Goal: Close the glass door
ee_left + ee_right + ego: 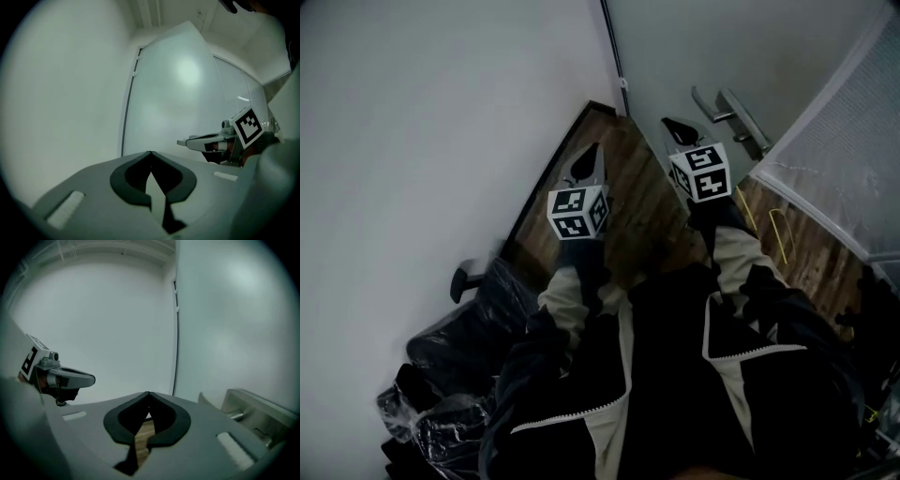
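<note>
Two tools are held side by side over a dark wood-plank floor (628, 192). Each is smooth grey plastic tapering to a point and carries one white cube printed with black squares. The left tool (595, 148) has its two jaws brought together tip to tip with nothing between them, and the right tool (669, 123) is pinched together the same way and also empty. The glass door (712, 47), a flat, pale, frosted-looking pane with a thin dark edge strip, stands ahead and right of the tools beside the plain white wall (431, 122). It bears one brushed-metal lever handle (728, 112) just beyond the right tool. Glossy, crinkled black plastic bags (459, 375) lie at the lower left.
</note>
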{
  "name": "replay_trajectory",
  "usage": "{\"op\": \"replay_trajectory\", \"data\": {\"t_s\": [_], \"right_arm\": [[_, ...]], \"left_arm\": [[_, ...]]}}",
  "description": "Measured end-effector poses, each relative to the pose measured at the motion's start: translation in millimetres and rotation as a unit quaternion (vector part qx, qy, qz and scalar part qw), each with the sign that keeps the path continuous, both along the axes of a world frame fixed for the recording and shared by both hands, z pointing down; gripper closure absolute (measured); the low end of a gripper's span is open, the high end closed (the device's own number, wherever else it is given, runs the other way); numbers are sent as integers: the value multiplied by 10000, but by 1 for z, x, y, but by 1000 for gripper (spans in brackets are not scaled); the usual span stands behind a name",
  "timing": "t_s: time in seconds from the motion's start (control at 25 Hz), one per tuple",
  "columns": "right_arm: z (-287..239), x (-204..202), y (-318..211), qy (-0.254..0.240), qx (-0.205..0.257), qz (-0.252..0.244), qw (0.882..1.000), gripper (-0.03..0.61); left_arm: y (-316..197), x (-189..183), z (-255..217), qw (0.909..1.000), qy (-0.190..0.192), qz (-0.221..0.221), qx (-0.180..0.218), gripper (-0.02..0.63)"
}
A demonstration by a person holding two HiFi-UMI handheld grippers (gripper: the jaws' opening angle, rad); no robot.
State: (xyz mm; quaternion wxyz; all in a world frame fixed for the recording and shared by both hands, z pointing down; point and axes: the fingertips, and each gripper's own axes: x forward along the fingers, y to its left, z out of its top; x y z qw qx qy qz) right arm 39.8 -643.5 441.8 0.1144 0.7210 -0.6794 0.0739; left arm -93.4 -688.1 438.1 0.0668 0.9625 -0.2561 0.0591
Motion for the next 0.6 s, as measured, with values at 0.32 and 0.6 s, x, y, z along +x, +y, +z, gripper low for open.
{"op": "replay_trajectory", "data": {"t_s": [0.32, 0.6], "right_arm": [[5, 80, 88, 243, -272, 1425, 9891, 574], [2, 105, 122, 569, -483, 1662, 9833, 574]], "left_arm": [[51, 114, 2, 9870, 115, 1594, -139, 611], [90, 166, -1, 9756, 147, 2188, -134, 611]]}}
